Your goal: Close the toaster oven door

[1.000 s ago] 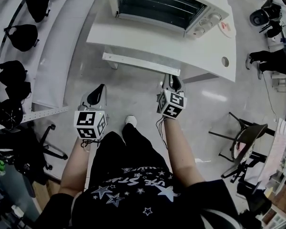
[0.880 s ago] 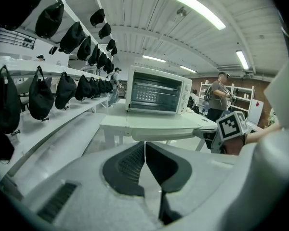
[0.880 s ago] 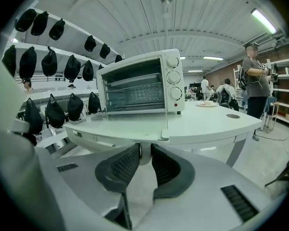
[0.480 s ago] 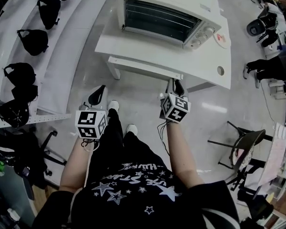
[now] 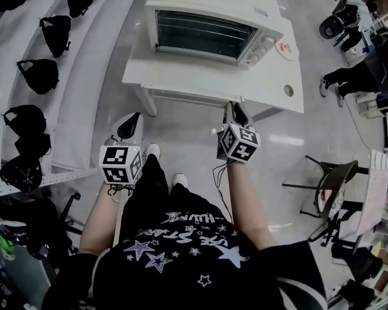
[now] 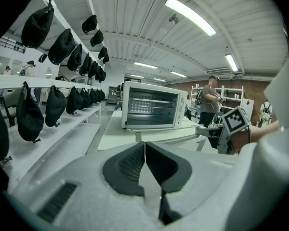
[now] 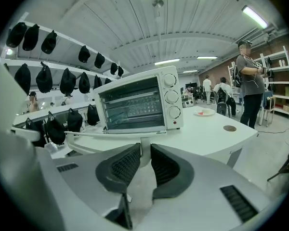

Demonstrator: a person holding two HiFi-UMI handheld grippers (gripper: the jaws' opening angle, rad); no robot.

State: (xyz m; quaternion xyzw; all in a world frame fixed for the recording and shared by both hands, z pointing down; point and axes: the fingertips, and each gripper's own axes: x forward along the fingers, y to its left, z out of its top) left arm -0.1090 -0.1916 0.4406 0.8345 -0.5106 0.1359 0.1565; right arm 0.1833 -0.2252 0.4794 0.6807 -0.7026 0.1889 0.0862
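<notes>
We see one oven on one table, its door open. Of our two grippers, the right gripper pinches the door's handle; the left gripper hangs pressed together, empty.

The toaster oven sits on the table, with a plate to its right (on the same top) and shelves at the left.
</notes>
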